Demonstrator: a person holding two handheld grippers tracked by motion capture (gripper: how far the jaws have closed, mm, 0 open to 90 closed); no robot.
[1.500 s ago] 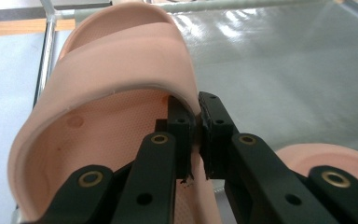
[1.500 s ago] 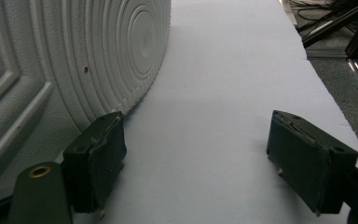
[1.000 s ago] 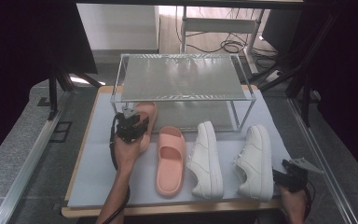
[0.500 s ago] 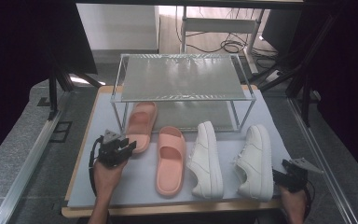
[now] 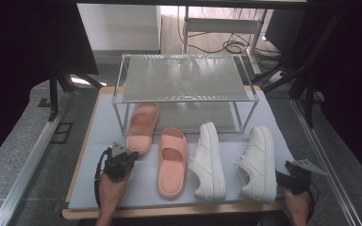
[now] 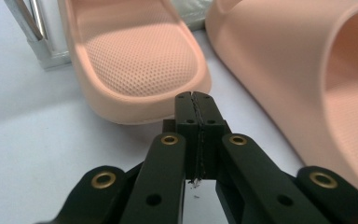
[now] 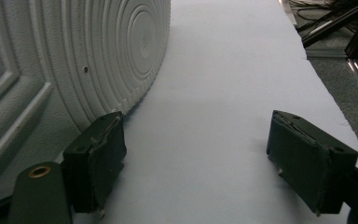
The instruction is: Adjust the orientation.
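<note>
While my left claw (image 5: 121, 160) sits just behind the heel of the far-left pink slipper (image 5: 143, 126), its jaws have just been closing and now meet with nothing between them. That slipper lies on the bench (image 5: 89, 183), its toe under the metal rack (image 5: 184, 80). My right claw (image 7: 200, 163) stands apart, empty, just beside the right white sneaker (image 5: 257, 162).

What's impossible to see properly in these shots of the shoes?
- Left pink slipper: its toe end, in the high view, is hidden under the rack's mesh top.
- Right white sneaker: the right gripper view's left edge cuts it off, leaving its ribbed side.
- Person: the high view's bottom edge cuts the forearms.
</note>
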